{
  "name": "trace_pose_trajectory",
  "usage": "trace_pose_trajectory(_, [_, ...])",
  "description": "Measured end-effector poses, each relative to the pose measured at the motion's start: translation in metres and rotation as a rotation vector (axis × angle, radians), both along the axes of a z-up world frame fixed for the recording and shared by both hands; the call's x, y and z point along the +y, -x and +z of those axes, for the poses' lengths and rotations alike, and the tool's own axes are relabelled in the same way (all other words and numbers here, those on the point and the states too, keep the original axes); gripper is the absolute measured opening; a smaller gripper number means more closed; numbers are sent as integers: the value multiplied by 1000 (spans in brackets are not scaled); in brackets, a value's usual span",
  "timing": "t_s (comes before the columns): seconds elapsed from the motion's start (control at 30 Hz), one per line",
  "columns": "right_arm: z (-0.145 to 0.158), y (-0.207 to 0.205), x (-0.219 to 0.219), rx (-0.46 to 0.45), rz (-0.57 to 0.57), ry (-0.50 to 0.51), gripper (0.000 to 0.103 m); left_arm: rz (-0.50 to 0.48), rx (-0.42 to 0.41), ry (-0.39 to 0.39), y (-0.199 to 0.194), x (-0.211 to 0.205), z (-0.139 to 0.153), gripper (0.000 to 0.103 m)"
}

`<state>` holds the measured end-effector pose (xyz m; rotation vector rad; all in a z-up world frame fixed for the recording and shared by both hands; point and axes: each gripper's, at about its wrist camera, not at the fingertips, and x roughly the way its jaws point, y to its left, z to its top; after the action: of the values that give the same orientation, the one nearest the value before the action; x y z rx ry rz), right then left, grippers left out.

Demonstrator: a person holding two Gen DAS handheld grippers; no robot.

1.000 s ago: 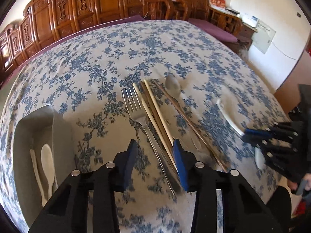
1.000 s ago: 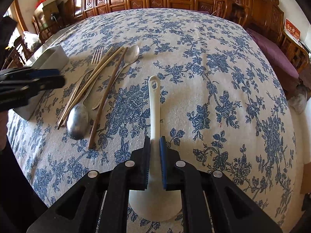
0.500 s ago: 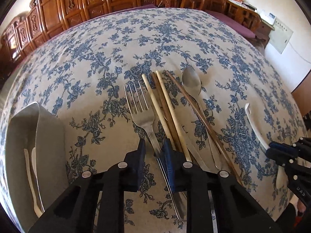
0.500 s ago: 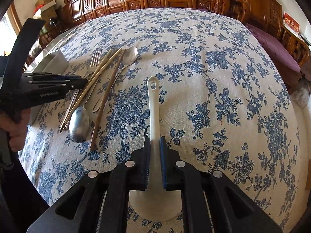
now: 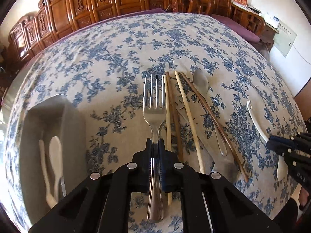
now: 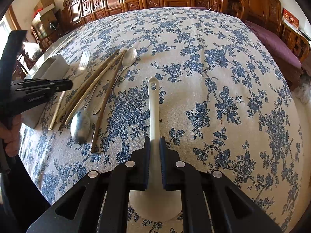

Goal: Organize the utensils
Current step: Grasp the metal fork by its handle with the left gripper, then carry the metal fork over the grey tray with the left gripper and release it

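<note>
**Both tongs clamped: fork left, white spoon right**

My left gripper (image 5: 155, 145) has just been closing and now pinches the steel fork (image 5: 154, 104) by its handle, tines pointing far across the floral tablecloth (image 5: 120, 44). Just right of the fork lie the chopsticks (image 5: 186, 114), some pale, some dark, fanned over a metal spoon (image 5: 201, 81). A second metal spoon (image 6: 80, 125) lies bowl-near among them. My right gripper (image 6: 155, 147) is narrow, pressed on the white plastic spoon (image 6: 154, 104), handle far, bowl near under the fingers. The grey utensil holder (image 5: 75, 128) sits at left with white spoons (image 5: 55, 151) inside. Carved wooden chairs (image 5: 108, 2) beyond the table.
</note>
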<state>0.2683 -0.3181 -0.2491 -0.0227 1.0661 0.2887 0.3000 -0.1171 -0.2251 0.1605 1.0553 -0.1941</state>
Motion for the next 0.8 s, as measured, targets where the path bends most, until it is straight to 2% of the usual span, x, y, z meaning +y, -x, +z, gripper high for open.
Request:
trace_pose_trajectory(0.27, [18, 5, 7, -47, 20, -33, 11, 4, -58, 14, 21, 20, 32, 6])
trace_pose_trajectory(0.4, [30, 8, 12, -80, 34, -59, 11, -12, -114, 17, 34, 22, 48, 6])
trace_pose_trajectory(0.53, [46, 12, 16, -112, 46, -91, 11, -21, -122, 52, 46, 25, 62, 6])
trace_pose_trajectory(0.8, [70, 22, 33, -159, 87, -123, 11, -25, -174, 63, 66, 35, 90, 6])
